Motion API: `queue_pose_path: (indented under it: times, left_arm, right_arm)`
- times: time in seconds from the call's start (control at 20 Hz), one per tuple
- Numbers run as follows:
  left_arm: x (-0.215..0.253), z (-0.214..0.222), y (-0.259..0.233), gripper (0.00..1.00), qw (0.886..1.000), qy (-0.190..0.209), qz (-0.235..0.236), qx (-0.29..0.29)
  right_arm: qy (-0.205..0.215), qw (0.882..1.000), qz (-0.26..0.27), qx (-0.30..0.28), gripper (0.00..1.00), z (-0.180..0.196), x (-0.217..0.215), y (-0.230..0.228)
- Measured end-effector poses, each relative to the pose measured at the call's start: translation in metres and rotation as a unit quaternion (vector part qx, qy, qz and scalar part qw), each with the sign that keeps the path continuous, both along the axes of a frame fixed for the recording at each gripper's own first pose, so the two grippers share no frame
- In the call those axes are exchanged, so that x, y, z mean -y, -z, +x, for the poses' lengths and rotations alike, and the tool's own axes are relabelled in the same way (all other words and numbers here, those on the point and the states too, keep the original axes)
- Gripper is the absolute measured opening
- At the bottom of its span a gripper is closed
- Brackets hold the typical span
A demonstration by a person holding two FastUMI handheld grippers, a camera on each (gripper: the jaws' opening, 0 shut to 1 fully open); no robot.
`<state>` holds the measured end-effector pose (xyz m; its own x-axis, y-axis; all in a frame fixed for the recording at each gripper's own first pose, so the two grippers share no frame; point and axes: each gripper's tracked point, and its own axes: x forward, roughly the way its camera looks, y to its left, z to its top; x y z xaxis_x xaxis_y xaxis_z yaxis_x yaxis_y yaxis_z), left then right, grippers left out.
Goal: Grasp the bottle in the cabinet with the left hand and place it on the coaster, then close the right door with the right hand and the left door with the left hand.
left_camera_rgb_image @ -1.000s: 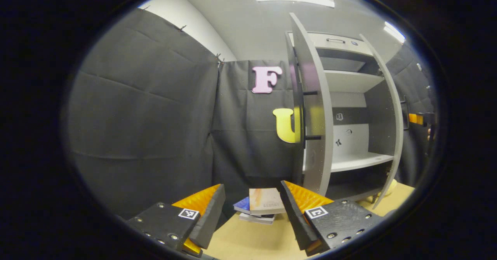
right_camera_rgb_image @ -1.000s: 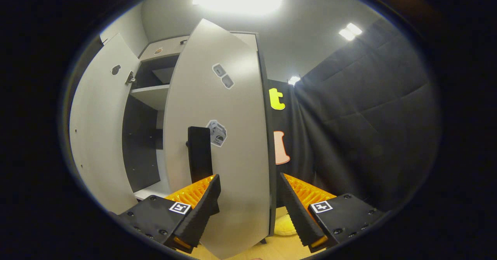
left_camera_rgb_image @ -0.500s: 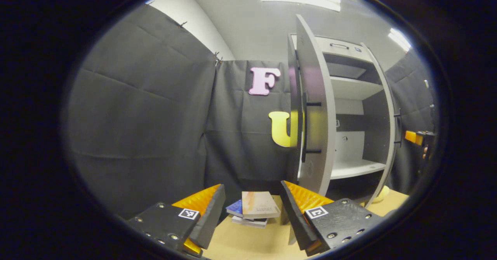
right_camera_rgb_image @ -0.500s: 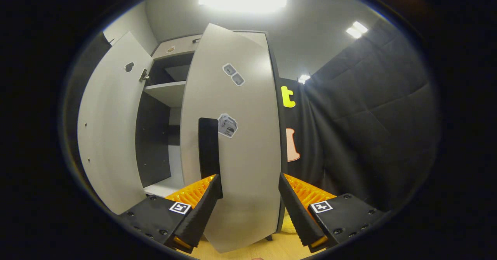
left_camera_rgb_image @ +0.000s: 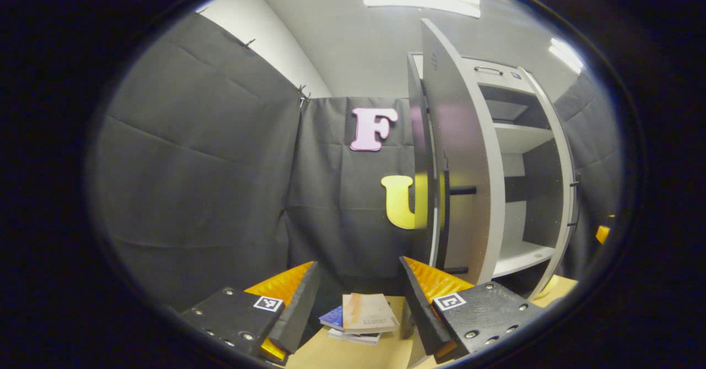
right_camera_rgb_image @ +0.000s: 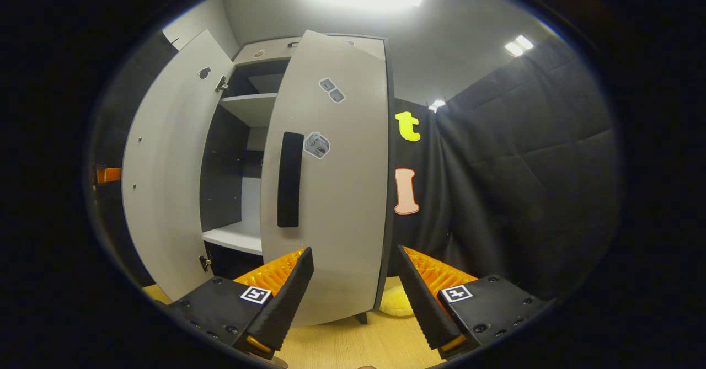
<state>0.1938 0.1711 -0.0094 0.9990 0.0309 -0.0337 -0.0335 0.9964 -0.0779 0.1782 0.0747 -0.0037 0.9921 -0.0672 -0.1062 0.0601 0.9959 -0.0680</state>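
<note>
Right now my right gripper stands wide open with nothing between its fingers, just short of the right door, which hangs partly swung in toward the cabinet. That door's grey face fills the space straight ahead of the claw, its long axis upright, and its tall black handle sits above and a little left of my left finger; the free edge is to the left, the hinge side to the right against the black cloth. So the push that shuts it has to go forward and leftward, on the panel near the handle side, and the right claw is plainly the nearer one for that. My left gripper is also wide open and empty, hovering over a small stack of books on the wooden table, with the left door up and to its right, nearly edge-on and wide open. I see neither the bottle nor the coaster; the pale yellow thing low behind the right door might be something soft, but I cannot tell what.
</note>
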Motion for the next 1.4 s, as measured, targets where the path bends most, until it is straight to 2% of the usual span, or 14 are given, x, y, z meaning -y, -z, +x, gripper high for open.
queue_pose_path:
  times: [0.1, 0.35, 0.4, 0.45, 0.5, 0.55, 0.6, 0.95, 1.0, 1.1, 1.2, 1.25, 1.3, 1.4]
  left_arm:
    - [0.012, 0.009, 0.000, 0.90, 1.000, 0.007, 0.002, -0.001]
    - [0.022, 0.008, -0.005, 0.90, 1.000, -0.005, 0.023, 0.003]
    - [0.023, 0.008, -0.006, 0.90, 1.000, -0.005, 0.024, 0.003]
    - [0.024, 0.007, -0.006, 0.83, 1.000, -0.007, 0.026, 0.002]
    - [0.026, 0.006, -0.008, 0.90, 1.000, -0.008, 0.028, 0.002]
    - [0.030, 0.006, -0.009, 0.90, 0.999, -0.009, 0.030, 0.002]
    - [0.034, 0.004, -0.009, 0.83, 1.000, -0.008, 0.030, 0.003]
    - [0.084, -0.004, -0.017, 0.83, 0.999, 0.023, 0.023, 0.011]
    - [0.089, -0.005, -0.018, 0.83, 0.999, 0.027, 0.022, 0.011]
    - [0.101, -0.005, -0.019, 0.83, 0.999, 0.033, 0.020, 0.012]
    - [0.112, -0.005, -0.020, 0.83, 0.999, 0.037, 0.020, 0.014]
    - [0.115, -0.004, -0.021, 0.83, 0.999, 0.037, 0.018, 0.015]
    - [0.120, -0.004, -0.021, 0.83, 0.999, 0.039, 0.017, 0.015]
    - [0.128, -0.004, -0.020, 0.83, 0.999, 0.043, 0.012, 0.014]
  right_arm:
    - [0.007, 1.000, 0.001, -0.004, 0.96, 0.002, -0.001, -0.001]
    - [0.018, 1.000, 0.007, -0.005, 0.96, 0.002, -0.001, -0.002]
    - [0.018, 1.000, 0.008, -0.007, 0.92, 0.002, 0.000, -0.001]
    - [0.019, 1.000, 0.010, -0.007, 0.96, 0.002, 0.001, -0.002]
    - [0.018, 1.000, 0.012, -0.006, 0.96, 0.002, 0.001, -0.003]
    - [0.017, 1.000, 0.013, -0.005, 0.96, 0.002, 0.002, -0.003]
    - [0.015, 1.000, 0.012, -0.006, 0.96, 0.002, 0.002, -0.003]
    - [0.011, 1.000, 0.018, -0.004, 0.96, 0.000, 0.003, -0.003]
    - [0.011, 1.000, 0.018, -0.006, 0.92, 0.000, 0.002, -0.003]
    - [0.012, 1.000, 0.017, -0.007, 0.96, 0.000, 0.003, -0.003]
    - [0.016, 1.000, 0.016, -0.007, 0.92, 0.000, 0.004, -0.004]
    - [0.018, 1.000, 0.018, -0.008, 0.96, 0.000, 0.003, -0.003]
    - [0.020, 1.000, 0.021, -0.007, 0.92, 0.000, 0.004, -0.003]
    - [0.026, 0.999, 0.022, -0.007, 0.96, 0.000, 0.006, -0.003]
